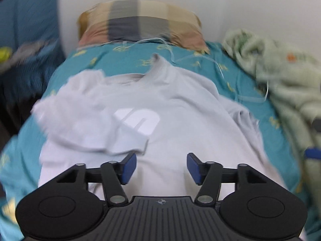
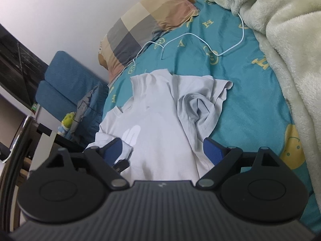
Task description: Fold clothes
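Teal bedsheet (image 2: 250, 104) printed with yellow smiley faces covers the bed, and the pale grey t-shirt (image 2: 160, 132) lies spread across the middle of both frames, one sleeve folded in over its white print and the other bunched at its right side. Both tongs hang low in their frames over the shirt's lower part, the left tongs (image 1: 161, 169) parted with nothing between the blue pads and the right tongs (image 2: 163, 151) spread wide, gripping nothing. Beyond the shirt a white cable (image 2: 200, 40) trails over the sheet toward a checked pillow (image 2: 144, 24) at the wall, with a fluffy cream blanket (image 2: 284, 40) heaped at the right.
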Motion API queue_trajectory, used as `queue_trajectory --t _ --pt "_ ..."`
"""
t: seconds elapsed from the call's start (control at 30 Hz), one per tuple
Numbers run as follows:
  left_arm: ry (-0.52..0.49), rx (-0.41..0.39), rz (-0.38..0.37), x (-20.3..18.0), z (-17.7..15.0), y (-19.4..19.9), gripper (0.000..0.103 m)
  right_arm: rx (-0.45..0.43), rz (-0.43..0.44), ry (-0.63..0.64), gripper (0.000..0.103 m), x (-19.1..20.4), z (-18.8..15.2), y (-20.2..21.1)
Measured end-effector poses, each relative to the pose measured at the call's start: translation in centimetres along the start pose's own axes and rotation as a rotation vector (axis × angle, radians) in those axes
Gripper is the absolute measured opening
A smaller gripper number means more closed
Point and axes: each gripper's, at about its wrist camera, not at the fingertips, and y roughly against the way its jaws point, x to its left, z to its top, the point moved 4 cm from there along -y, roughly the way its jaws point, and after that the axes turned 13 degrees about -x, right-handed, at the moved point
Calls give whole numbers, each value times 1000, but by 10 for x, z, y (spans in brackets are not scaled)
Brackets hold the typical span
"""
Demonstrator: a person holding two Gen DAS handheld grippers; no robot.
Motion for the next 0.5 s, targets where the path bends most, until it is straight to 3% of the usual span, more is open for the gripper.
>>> queue_trajectory --t 0.1,0.23,0.33,0.4,0.5 --pt "215 -37 38 50 5 16 67 27 14 18 89 4 -4 1" --pt "466 -86 162 120 12 10 70 58 23 57 89 11 -12 -4" --pt "613 -104 199 157 13 -4 69 66 26 98 89 17 -14 -9" --pt "633 -128 205 168 18 -13 66 64 39 147 89 25 -17 -12" --pt "612 -162 190 173 34 -25 39 51 37 253 89 39 -25 -15"
